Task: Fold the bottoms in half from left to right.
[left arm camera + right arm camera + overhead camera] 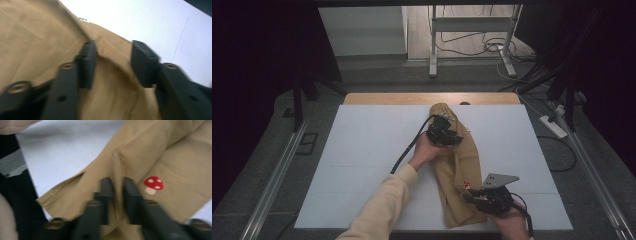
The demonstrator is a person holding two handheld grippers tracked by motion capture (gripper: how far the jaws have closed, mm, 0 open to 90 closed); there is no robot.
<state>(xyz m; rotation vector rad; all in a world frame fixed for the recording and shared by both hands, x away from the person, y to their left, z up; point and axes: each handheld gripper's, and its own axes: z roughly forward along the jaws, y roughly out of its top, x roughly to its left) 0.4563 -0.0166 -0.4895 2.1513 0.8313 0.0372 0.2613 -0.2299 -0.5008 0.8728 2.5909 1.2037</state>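
A tan garment (457,165) lies folded lengthwise on the white mat (362,150), running from the far middle to the front edge. My left gripper (447,136) rests on its upper part. In the left gripper view the jaws (113,46) stand apart, and a raised ridge of the tan cloth (37,37) runs between them without being pressed. My right gripper (469,196) is at the garment's lower right edge. In the right gripper view its blurred jaws (118,182) are close together on a fold of the cloth (140,152), beside a small red mushroom patch (153,183).
The mat covers a wooden table (387,98) whose far edge shows. A power strip (553,126) and cables lie on the floor at the right. A metal stand (432,45) is behind the table. White mat lies to the left and right of the garment.
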